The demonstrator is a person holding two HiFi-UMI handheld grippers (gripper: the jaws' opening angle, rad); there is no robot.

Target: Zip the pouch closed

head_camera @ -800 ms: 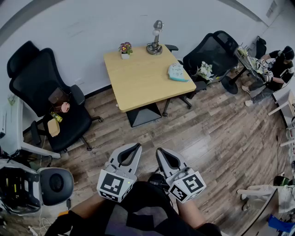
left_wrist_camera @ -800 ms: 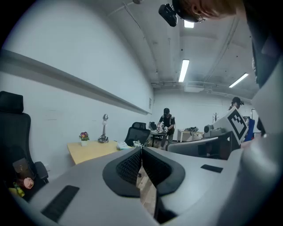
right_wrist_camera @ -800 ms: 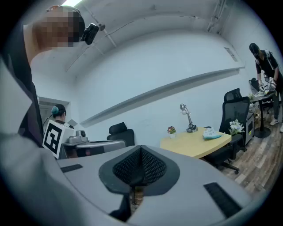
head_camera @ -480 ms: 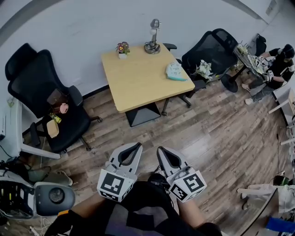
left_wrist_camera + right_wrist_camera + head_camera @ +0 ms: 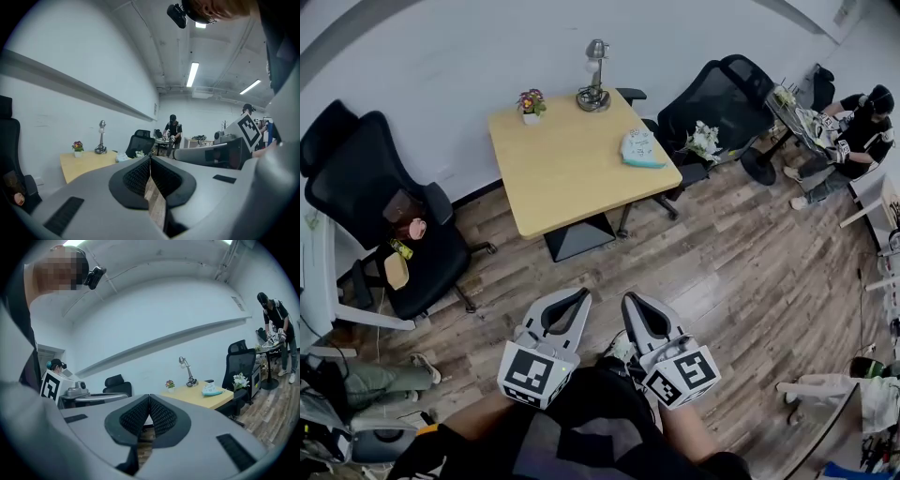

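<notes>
The pouch (image 5: 639,148), pale teal and white, lies near the right edge of a small wooden table (image 5: 572,169) across the room. It also shows small in the left gripper view (image 5: 123,158) and in the right gripper view (image 5: 209,390). My left gripper (image 5: 584,294) and right gripper (image 5: 627,300) are held side by side close to my body, over the wood floor and far from the table. Both point roughly level toward the table. Each gripper's jaws meet at the tips with nothing between them, as the left gripper view (image 5: 150,157) and the right gripper view (image 5: 149,396) show.
A desk lamp (image 5: 594,75) and a small flower pot (image 5: 530,102) stand at the table's far edge. Black office chairs sit at the left (image 5: 384,225) and behind the table at the right (image 5: 717,98), the latter with white flowers. A person (image 5: 853,131) works at the far right.
The head view has shifted: the table and chairs now sit further left in the picture, and the round stool at lower left has slid almost out of view. Both grippers keep their place and stay shut.
</notes>
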